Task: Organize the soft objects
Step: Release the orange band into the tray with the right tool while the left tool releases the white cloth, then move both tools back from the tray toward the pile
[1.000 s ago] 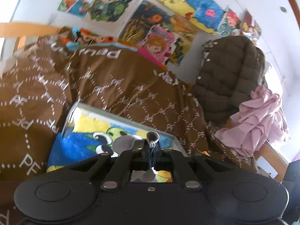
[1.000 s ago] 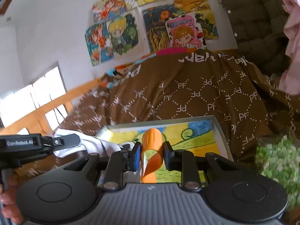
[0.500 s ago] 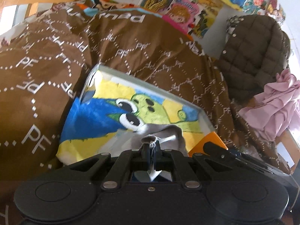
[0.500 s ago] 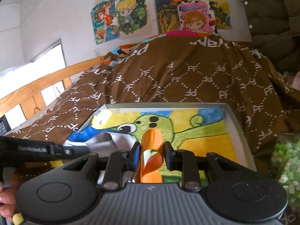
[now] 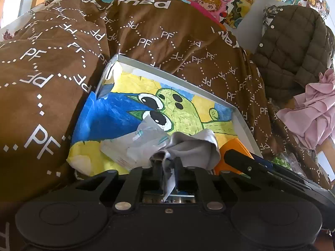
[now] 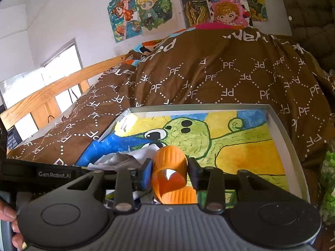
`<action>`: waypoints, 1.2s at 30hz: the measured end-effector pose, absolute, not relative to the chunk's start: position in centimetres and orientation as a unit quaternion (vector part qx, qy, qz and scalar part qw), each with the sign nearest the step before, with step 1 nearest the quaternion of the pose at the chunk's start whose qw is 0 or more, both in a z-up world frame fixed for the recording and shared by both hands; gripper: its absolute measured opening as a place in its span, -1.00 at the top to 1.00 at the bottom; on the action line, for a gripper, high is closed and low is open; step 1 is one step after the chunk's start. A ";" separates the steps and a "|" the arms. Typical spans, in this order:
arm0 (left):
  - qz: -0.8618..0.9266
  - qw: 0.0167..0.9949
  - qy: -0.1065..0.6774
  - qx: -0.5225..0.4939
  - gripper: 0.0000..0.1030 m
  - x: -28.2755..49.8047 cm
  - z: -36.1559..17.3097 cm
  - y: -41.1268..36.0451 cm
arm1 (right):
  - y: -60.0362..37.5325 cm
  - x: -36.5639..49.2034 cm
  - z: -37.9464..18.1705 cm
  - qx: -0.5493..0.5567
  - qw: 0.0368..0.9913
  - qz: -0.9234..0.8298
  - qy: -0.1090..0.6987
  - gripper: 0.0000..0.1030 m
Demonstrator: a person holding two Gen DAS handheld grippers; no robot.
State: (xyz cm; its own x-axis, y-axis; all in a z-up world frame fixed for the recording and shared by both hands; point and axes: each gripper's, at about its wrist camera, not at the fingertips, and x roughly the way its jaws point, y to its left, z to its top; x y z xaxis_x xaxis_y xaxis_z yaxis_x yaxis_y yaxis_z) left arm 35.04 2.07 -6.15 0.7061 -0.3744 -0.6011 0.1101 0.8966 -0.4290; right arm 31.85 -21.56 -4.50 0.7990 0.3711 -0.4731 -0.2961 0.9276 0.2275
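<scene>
My left gripper (image 5: 168,167) is shut on a grey cloth (image 5: 192,146) that bunches over the near end of a grey tray (image 5: 175,77) lined with a green-frog painting. A crumpled white wrapper (image 5: 134,144) lies in the tray beside the cloth. My right gripper (image 6: 170,172) has its jaws spread apart, with a curled orange ribbed band (image 6: 170,167) between them, low over the same tray (image 6: 280,129). The orange band also shows in the left wrist view (image 5: 232,152), right of the cloth. The grey cloth (image 6: 125,161) shows left of the band.
The tray rests on a brown PF-print quilt (image 5: 62,67) that rises behind it. A quilted olive jacket (image 5: 293,48) and pink garment (image 5: 312,113) sit at right. A wooden bed rail (image 6: 52,92) and window are at left. Green-and-white material (image 6: 328,179) lies right of the tray.
Both grippers have come down and forward over the tray. The right gripper's jaws have widened around the orange band. The grey cloth now rests bunched in the tray beside the wrapper.
</scene>
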 end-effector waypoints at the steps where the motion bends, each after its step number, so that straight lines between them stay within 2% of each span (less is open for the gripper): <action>1: -0.133 0.906 0.359 -0.182 0.73 35.0 -6.1 2.0 | -21.6 31.8 -4.5 0.072 0.946 0.177 0.264 0.10; 2: -0.132 0.906 0.359 -0.181 0.72 35.0 -6.0 2.0 | -21.6 31.8 -4.5 0.071 0.946 0.176 0.264 0.08; 7: -0.121 0.910 0.357 -0.170 0.42 34.6 -5.7 1.7 | -21.8 31.7 -4.3 0.071 0.947 0.171 0.263 0.00; 14: -0.113 0.917 0.344 -0.168 0.13 33.8 -4.8 1.7 | -22.7 31.2 -3.6 0.084 0.950 0.161 0.254 -0.28; 22: -0.101 0.936 0.298 -0.158 -0.32 31.7 -2.5 1.6 | -24.2 29.4 -1.8 0.100 0.957 0.147 0.227 -0.62; 28: -0.096 0.951 0.253 -0.147 -0.57 29.7 -0.4 1.3 | -25.9 27.2 0.4 0.114 0.965 0.131 0.196 -0.80; 36: -0.093 0.968 0.192 -0.131 -0.80 25.9 2.5 0.5 | -27.3 23.4 3.5 0.111 0.975 0.118 0.150 -0.99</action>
State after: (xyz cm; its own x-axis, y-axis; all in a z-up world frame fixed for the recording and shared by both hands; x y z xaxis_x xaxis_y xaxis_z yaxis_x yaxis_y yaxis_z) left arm 25.87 0.51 2.50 0.9092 -0.2305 -0.3467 0.1298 0.9482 -0.2899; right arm 23.39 -27.35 3.52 0.9274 0.2626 -0.2664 -0.1962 0.9478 0.2512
